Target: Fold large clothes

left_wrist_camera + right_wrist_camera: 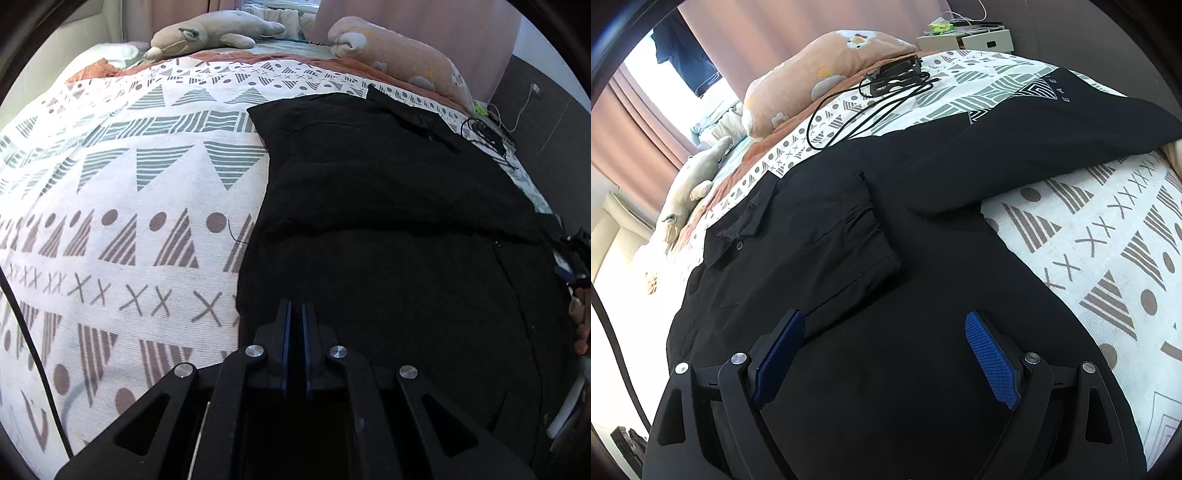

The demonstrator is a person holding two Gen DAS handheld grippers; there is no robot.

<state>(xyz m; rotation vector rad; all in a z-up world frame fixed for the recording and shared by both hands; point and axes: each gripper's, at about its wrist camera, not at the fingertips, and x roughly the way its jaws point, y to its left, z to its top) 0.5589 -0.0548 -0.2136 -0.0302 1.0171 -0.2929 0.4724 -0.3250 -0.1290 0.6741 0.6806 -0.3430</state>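
A black garment (849, 229) lies spread on a patterned bed (129, 206), one sleeve already folded across its body; the other sleeve stretches toward two o'clock in the right view, so the folding looks only partly done. The left gripper (296, 314) has its fingers pressed together over the cloth's edge at six o'clock; whether they pinch fabric is unclear. The right gripper (884, 332) has its fingers spread, empty, with the garment beneath and ahead at twelve o'clock.
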